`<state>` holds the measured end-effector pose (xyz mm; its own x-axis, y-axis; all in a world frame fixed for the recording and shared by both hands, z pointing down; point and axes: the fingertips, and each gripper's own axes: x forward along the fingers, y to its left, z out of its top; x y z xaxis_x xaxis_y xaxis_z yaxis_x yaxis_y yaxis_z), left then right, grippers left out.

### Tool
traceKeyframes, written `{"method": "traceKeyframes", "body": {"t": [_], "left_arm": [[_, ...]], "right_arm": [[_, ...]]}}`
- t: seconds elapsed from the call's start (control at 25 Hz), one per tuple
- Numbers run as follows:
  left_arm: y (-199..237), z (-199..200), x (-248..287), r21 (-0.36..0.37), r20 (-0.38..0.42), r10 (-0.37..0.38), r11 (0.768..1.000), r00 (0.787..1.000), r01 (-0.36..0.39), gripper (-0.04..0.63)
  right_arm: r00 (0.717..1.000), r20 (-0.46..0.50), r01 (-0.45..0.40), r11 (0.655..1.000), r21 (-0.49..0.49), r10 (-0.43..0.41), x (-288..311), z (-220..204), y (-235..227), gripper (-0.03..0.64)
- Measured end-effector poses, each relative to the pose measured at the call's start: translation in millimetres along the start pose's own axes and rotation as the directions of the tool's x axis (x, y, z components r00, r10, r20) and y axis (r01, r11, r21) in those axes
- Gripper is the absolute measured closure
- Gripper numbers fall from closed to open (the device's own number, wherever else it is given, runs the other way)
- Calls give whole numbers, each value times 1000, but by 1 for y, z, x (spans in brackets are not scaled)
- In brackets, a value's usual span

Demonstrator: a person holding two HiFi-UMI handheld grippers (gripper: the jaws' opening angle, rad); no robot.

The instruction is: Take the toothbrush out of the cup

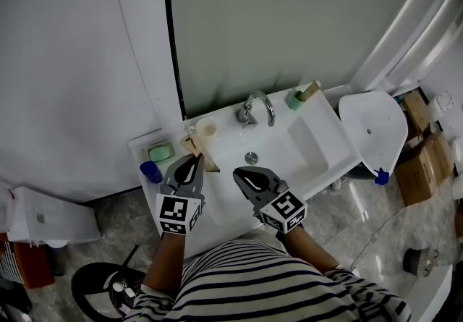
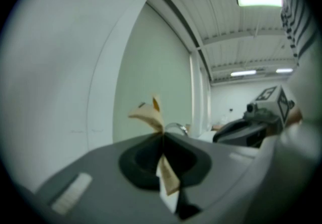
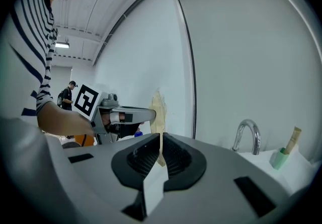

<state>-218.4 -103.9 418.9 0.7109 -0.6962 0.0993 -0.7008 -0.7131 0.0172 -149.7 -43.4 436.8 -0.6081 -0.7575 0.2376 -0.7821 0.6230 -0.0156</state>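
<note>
2 hand-held grippers sit over the front edge of the white ceramic washbasin (image 1: 324, 134).

Left gripper (image 1: 195, 160): jaws closed tight on a tan, flat wooden toothbrush (image 2: 149, 115). The toothbrush crosses the jaw line and sticks out above and below it. We judge the grip is mid-handle so the brush cannot swing.

The toothbrush is just in front of the cream plastic cup (image 1: 206, 127) at the back left corner, and outside it as far as we can tell. The cup looks empty, so we judge the lift-out done.

Right gripper (image 1: 237, 172): jaws closed, with nothing in them that we can see. It is idle beside the left, near the front edge.

- **Back edge:** chrome tap (image 1: 255, 107).
- **Left edge:** green soap dish (image 1: 160, 150) and small blue cap (image 1: 150, 171).
- **Back right corner:** green holder (image 1: 293, 100) with a wooden stick in it.

Room: pale green wall panel (image 1: 289, 24) and grey marbled floor (image 1: 108, 215).
</note>
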Motion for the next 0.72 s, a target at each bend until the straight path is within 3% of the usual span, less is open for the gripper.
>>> {"method": "traceKeyframes", "body": {"t": [0.72], "left_arm": [[-13,-16,-11,-50,-13,-34,998,999,33,584]], "right_arm": [[1000,-17,-6,1000,12,6,6,-8,-1,609]]}}
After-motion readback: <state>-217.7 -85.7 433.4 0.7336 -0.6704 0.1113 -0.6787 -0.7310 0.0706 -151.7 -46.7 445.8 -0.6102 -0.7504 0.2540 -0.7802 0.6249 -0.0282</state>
